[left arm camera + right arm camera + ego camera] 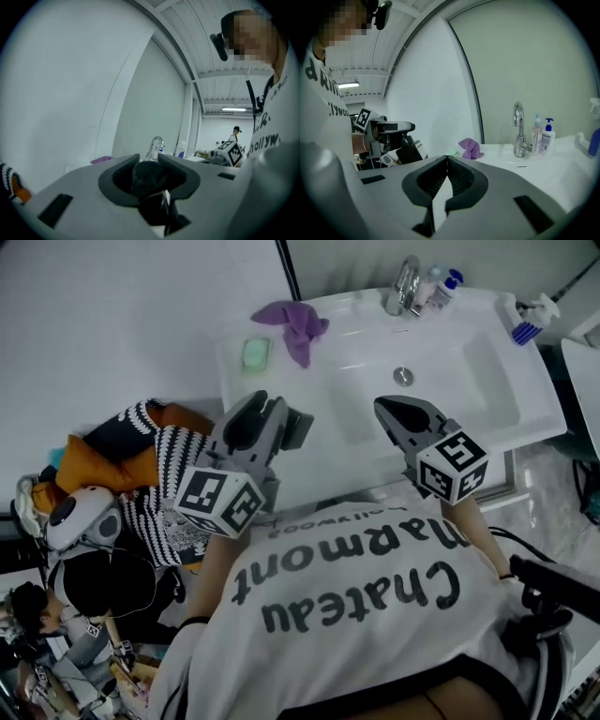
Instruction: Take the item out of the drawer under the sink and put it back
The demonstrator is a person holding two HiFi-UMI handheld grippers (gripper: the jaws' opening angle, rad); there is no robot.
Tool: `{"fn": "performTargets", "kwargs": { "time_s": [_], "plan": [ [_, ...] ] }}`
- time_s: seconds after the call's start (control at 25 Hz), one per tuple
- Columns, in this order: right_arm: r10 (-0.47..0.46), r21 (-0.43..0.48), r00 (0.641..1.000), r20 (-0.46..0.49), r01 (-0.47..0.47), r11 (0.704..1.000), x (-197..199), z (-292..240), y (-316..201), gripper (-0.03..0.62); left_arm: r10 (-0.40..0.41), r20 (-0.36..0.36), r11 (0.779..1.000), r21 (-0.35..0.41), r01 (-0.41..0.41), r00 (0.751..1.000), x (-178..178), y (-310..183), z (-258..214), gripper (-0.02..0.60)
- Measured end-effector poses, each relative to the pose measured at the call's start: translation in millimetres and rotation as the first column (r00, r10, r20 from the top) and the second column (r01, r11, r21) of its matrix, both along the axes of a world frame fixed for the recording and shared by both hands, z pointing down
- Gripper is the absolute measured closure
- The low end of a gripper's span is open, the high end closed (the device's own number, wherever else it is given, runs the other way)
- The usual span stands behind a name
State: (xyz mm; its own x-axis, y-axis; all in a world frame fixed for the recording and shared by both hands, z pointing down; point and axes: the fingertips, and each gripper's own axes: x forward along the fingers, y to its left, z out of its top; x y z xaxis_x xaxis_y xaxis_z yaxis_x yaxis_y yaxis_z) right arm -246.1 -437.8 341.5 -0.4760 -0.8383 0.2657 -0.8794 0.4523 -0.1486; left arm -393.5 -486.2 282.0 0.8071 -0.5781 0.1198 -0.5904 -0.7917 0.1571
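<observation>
Room: a white-walled bathroom with a white sink (487, 362), faucet (405, 282), purple cloth (295, 324) and green soap (255, 352) on the rim.
Left gripper (149, 164): jaws partly apart, clamped on a dark bottle (146, 180).
Right gripper (403, 418): jaws closed tip to tip, nothing between them.
Item's place: out of the drawer, held over the sink's front edge – left of the basin.
Item's look: dark, rounded body with a pale label on one side; it hangs tilted below the jaws.
Drawer: not in view; I judge it lies down and back toward the person, beneath the rim.
Nearer hand: the left already has it – the free right gripper suits the drawer front.
</observation>
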Motion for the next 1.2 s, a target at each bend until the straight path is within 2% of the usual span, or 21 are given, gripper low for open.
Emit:
{"fn": "performTargets", "kwargs": {
  "time_s": [0.16,0.32,0.48,0.64,1.04,1.2],
  "plan": [
    [0.092,0.029,0.996,0.002,-0.092,0.995,-0.8,3.9,0.0,0.583,0.068,0.004,0.997,0.024,-0.068,0.998,-2.6,-16.0,3.0,0.457],
    [0.149,0.011,0.989,-0.016,-0.149,0.989,-6.4,13.5,1.8,0.583,0.109,0.009,0.993,0.054,-0.109,0.994,-7.7,-35.2,6.8,0.457],
    [0.201,-0.014,0.979,-0.039,-0.201,0.979,-8.2,25.2,9.3,0.583,0.098,0.014,0.995,0.018,-0.098,0.995,-13.5,-61.1,26.7,0.457],
    [0.247,-0.060,0.967,-0.063,-0.250,0.966,-5.7,35.0,24.9,0.583,0.078,0.062,0.996,-0.041,-0.076,0.995,-16.3,-85.3,53.6,0.457],
    [0.353,-0.118,0.934,-0.051,-0.357,0.927,15.6,55.4,48.6,0.583,0.070,0.208,0.994,-0.101,-0.050,0.976,-4.3,-126.2,114.8,0.457],
    [0.381,-0.113,0.923,-0.049,-0.384,0.916,28.3,50.9,52.3,0.583,0.064,0.215,0.991,-0.125,-0.037,0.975,1.7,-132.2,123.9,0.457]
  ]
}}
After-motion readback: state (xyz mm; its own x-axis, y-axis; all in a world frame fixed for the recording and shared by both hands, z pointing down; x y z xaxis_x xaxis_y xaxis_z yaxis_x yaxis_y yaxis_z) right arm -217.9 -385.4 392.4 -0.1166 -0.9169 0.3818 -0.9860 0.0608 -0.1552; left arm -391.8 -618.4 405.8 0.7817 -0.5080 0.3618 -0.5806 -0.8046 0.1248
